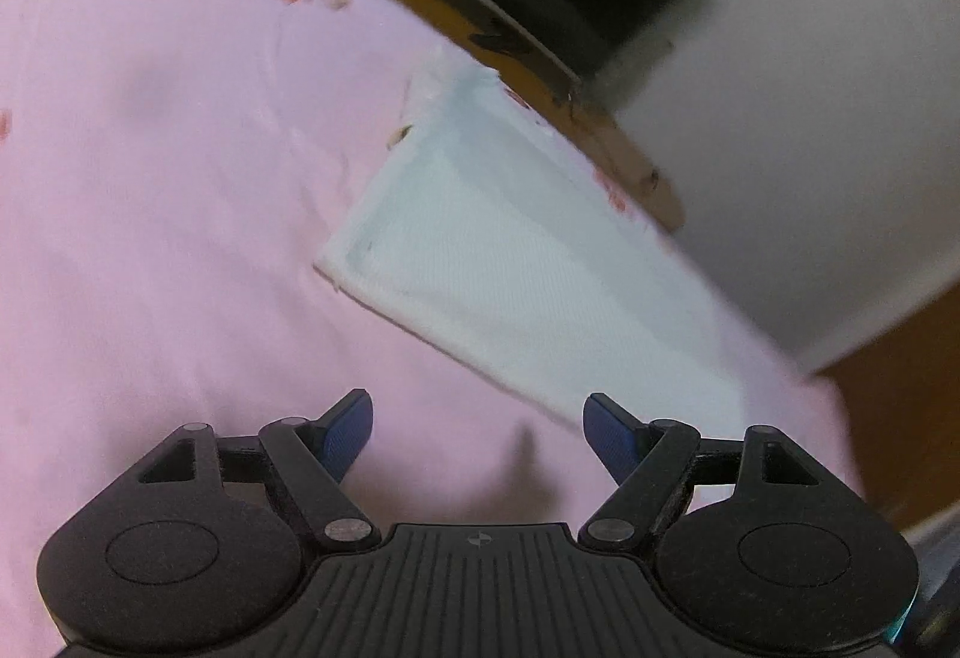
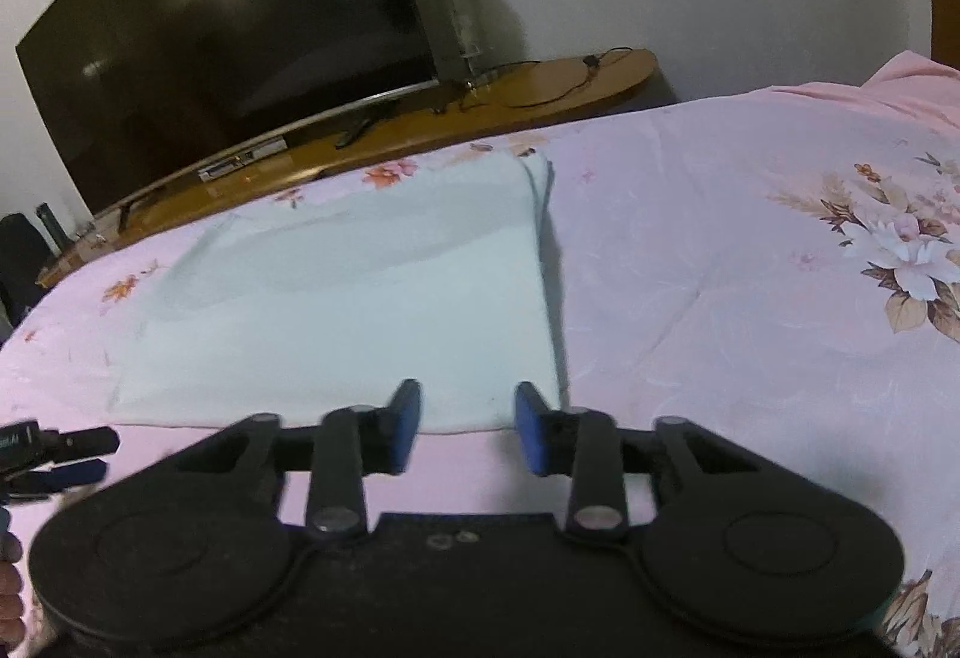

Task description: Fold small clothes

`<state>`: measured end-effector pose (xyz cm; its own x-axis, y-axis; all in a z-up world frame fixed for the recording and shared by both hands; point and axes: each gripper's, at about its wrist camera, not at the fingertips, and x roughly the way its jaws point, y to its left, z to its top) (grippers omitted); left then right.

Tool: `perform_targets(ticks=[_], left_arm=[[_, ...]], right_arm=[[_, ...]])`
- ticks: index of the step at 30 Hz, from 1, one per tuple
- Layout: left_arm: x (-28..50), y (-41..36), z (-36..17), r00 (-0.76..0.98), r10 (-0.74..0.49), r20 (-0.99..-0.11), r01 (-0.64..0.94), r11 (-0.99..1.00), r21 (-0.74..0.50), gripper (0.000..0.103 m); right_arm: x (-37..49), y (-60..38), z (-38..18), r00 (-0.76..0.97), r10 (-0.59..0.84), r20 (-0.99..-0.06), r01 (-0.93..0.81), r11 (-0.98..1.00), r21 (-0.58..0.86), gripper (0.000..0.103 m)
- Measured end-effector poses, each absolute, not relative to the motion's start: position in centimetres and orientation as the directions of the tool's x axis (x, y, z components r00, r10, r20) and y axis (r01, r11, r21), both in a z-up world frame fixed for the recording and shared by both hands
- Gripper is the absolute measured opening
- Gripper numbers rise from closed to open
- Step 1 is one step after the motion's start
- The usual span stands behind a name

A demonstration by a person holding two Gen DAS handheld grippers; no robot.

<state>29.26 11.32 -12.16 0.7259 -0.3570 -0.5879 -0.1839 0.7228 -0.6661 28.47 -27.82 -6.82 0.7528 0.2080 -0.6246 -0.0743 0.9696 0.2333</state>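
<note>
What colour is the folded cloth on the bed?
Pale mint-green folded cloth, clearest in the right wrist view.

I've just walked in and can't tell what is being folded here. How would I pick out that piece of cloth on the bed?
Start at the big dark television on the long wooden stand; the bed's pink floral sheet spreads just in front of it. On the sheet, near the edge facing the television, lies the pale mint-white folded cloth. It is the only plain, unprinted fabric there.
</note>
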Motion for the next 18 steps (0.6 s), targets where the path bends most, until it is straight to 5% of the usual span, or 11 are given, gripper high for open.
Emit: perform_targets(ticks=[2, 18], left_arm=[[29.6, 11.7, -12.8, 0.738, -0.369, -0.565, -0.204, 0.676, -0.708, 0.077], [32.5, 11.8, -15.4, 0.813, -0.352, -0.463, -0.237, 0.527, -0.816, 0.073]], right_arm=[[28.2, -27.7, -6.6, 0.756, 0.229, -0.613, -0.093, 0.965, 0.246, 0.016], [32.1, -25.0, -6.4, 0.733, 0.305, -0.608, -0.123, 0.938, 0.323, 0.017]])
